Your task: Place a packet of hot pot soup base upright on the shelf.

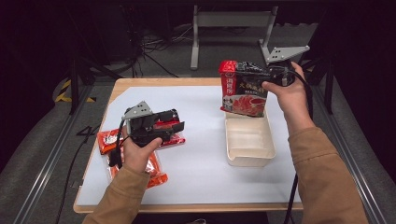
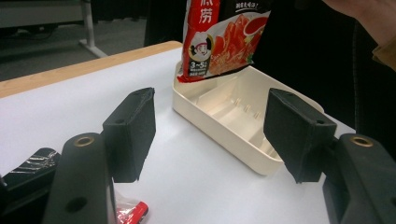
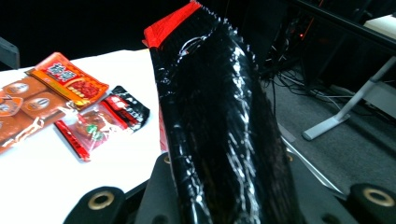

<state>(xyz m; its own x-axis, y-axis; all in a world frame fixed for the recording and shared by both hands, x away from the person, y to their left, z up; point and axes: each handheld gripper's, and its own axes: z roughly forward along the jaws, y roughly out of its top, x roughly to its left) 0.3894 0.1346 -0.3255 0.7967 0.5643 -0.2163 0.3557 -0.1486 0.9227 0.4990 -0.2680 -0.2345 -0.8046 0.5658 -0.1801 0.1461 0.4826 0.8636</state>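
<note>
The right gripper has its jaws clamped on a big, glossy red-and-black foil sauce pouch, gripping it by the black upper edge. The pouch hangs upright at about one o'clock on the table, its bottom edge just over the far end of the cream, rectangular plastic tray; whether it touches the tray I cannot tell. In the left gripper view the pouch's lower corner dips right over the tray's far rim. In the right gripper view the pouch's crinkled black side rises between the jaws.

Over at nine o'clock, the left gripper sits with jaws apart and nothing between them, hovering above small red-and-orange seasoning packets lying on the white table mat. Those packets show again in the right gripper view, spread flat, well apart from the tray.
</note>
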